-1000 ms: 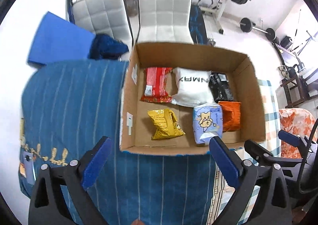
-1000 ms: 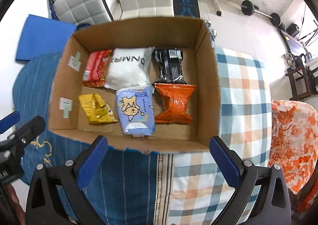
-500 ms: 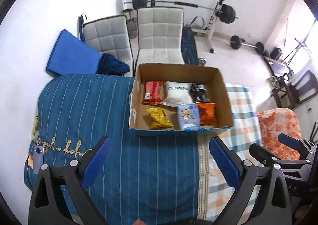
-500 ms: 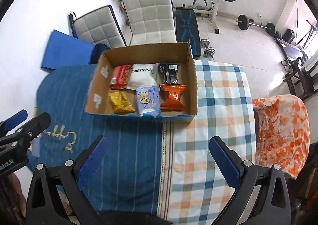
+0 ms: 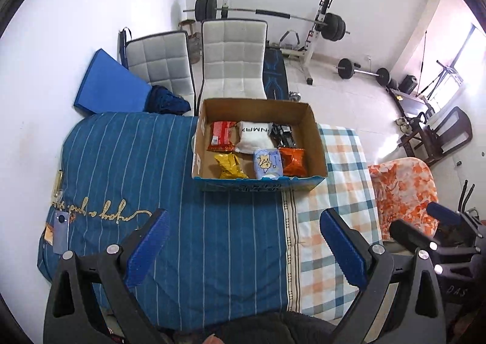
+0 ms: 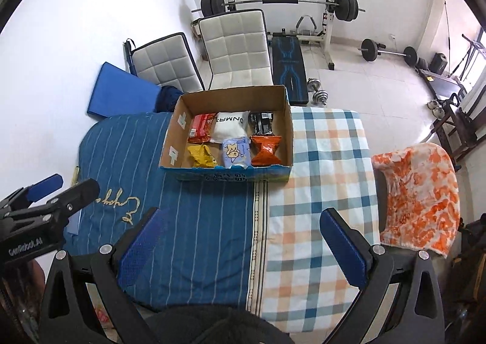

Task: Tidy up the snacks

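Observation:
A cardboard box (image 5: 317, 143) (image 6: 173, 137) stands at the far middle of the table and holds several snack packs: red (image 5: 221, 135), white (image 5: 255, 134), black (image 5: 284, 134), yellow (image 5: 229, 166), light blue (image 5: 267, 163) and orange (image 5: 293, 160). The same packs show in the right wrist view, among them the orange one (image 6: 266, 151) and the light blue one (image 6: 235, 152). My left gripper (image 5: 243, 240) hangs open and empty, well back from the box above the blue striped cloth. My right gripper (image 6: 240, 240) is open and empty too, equally far back.
A blue striped cloth (image 5: 127, 161) covers the table's left, a checked cloth (image 6: 322, 180) its right. A phone (image 5: 62, 231) lies at the left edge. An orange-patterned chair (image 6: 422, 195) stands to the right, two white chairs (image 5: 234, 64) and weight equipment (image 6: 282, 3) behind.
Both grippers have pulled up and back from the box, which now looks much smaller and farther away. The packs inside have not moved, and both grippers stay open.

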`<control>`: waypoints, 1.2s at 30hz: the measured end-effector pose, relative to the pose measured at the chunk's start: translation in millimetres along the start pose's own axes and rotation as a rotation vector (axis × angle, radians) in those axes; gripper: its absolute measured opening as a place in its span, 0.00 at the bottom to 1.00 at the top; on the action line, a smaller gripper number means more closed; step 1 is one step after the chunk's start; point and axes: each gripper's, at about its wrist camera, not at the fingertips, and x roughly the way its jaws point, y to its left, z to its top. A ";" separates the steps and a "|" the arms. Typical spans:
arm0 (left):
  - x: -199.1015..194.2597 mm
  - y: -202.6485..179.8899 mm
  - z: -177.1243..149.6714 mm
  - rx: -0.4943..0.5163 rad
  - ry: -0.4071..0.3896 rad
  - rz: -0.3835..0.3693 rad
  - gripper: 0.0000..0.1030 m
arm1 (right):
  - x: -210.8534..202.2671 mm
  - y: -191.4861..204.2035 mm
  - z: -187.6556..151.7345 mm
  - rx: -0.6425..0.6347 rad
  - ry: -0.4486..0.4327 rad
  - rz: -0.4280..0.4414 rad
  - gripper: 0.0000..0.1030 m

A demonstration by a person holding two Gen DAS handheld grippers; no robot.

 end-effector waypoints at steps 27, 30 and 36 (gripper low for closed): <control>-46.6 -12.0 -4.7 0.010 -0.150 0.042 1.00 | -56.4 -0.3 10.6 -0.010 -0.154 -0.072 1.00; -47.0 -11.7 -3.5 0.009 -0.149 0.038 1.00 | -57.7 0.2 11.5 -0.014 -0.159 -0.068 1.00; -49.8 -12.5 -3.2 0.005 -0.162 0.035 1.00 | -58.4 3.1 10.4 -0.019 -0.167 -0.064 1.00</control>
